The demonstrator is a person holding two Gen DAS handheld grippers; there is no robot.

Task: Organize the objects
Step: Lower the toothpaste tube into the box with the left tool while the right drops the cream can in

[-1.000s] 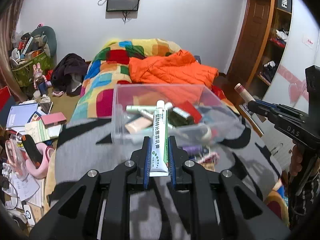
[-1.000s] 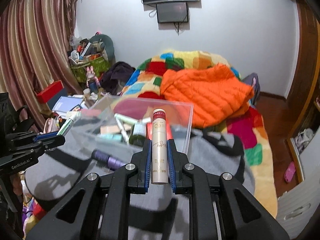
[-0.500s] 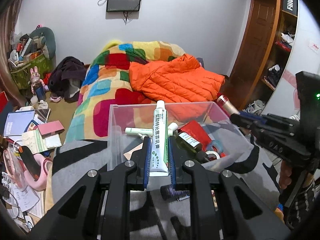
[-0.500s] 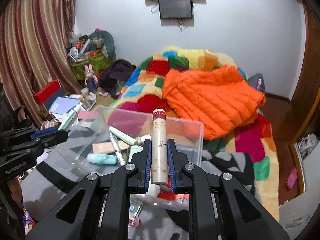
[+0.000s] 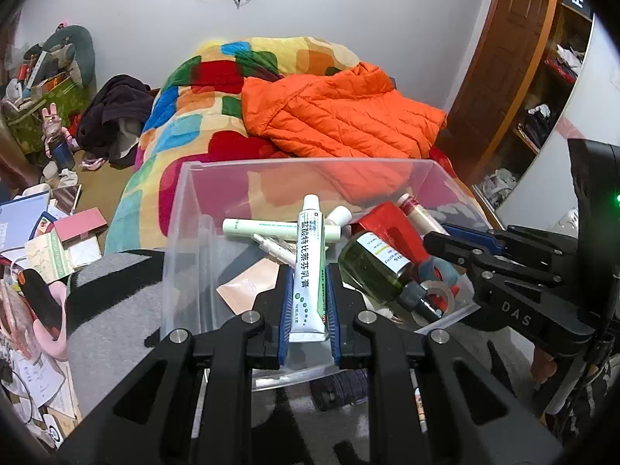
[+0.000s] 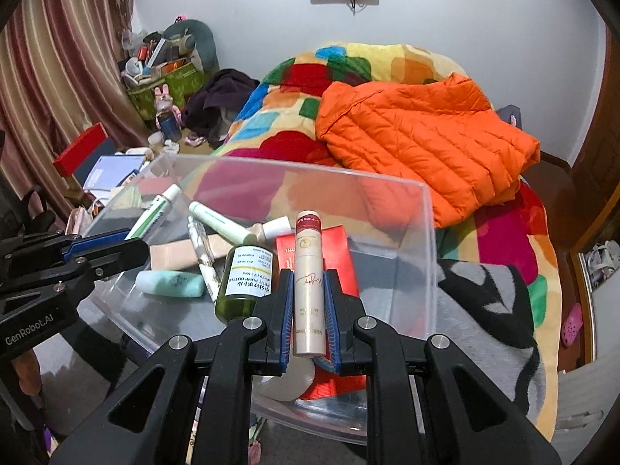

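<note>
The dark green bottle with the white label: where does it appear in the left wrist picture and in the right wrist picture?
Left wrist view: the dark green bottle lies in the clear box, right of centre, just right of the held white tube.
Right wrist view: it lies left of centre, just left of the held cream bottle.
Shared landmark: the red carton beside it in the box.

Both wrist views look down closely into the clear bin [image 5: 186, 201].
</note>
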